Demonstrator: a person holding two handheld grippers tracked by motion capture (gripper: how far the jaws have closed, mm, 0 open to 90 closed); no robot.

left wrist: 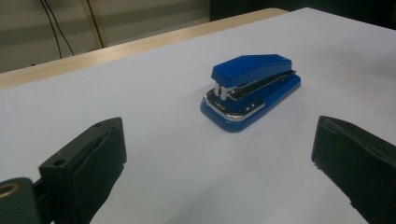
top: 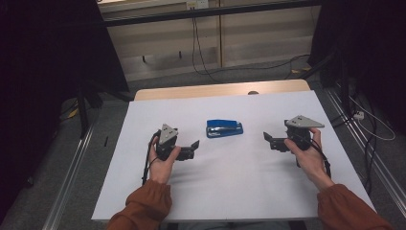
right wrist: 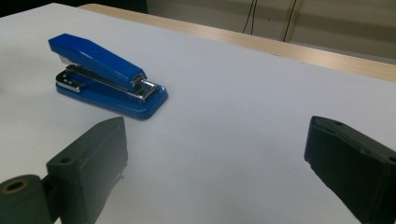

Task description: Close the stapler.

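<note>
A blue stapler (top: pixel 224 128) lies flat on the white surface (top: pixel 239 187), a little behind the middle of it, between the two hand-held grippers and apart from both. The left hand-held gripper (top: pixel 190 149) is held by the person's left hand (top: pixel 162 163) near the left side of the stapler; its jaws point toward the middle of the surface, stand wide apart and hold nothing. In the left gripper view the stapler (left wrist: pixel 251 91) sits ahead of the jaws, with its chrome front end turned to this camera. The right hand-held gripper (top: pixel 269 140) is held by the right hand (top: pixel 309 155) to the right of the stapler; its jaws are also spread wide and empty, and they point toward the left. In the right gripper view the stapler (right wrist: pixel 105 77) is at the upper left, ahead of the left jaw, with its hinged end closer to this camera. The stapler arm is down, closed on the base. Both forearms wear rust-coloured sleeves (top: pixel 143 208) and come in from the near edge of the surface.
</note>
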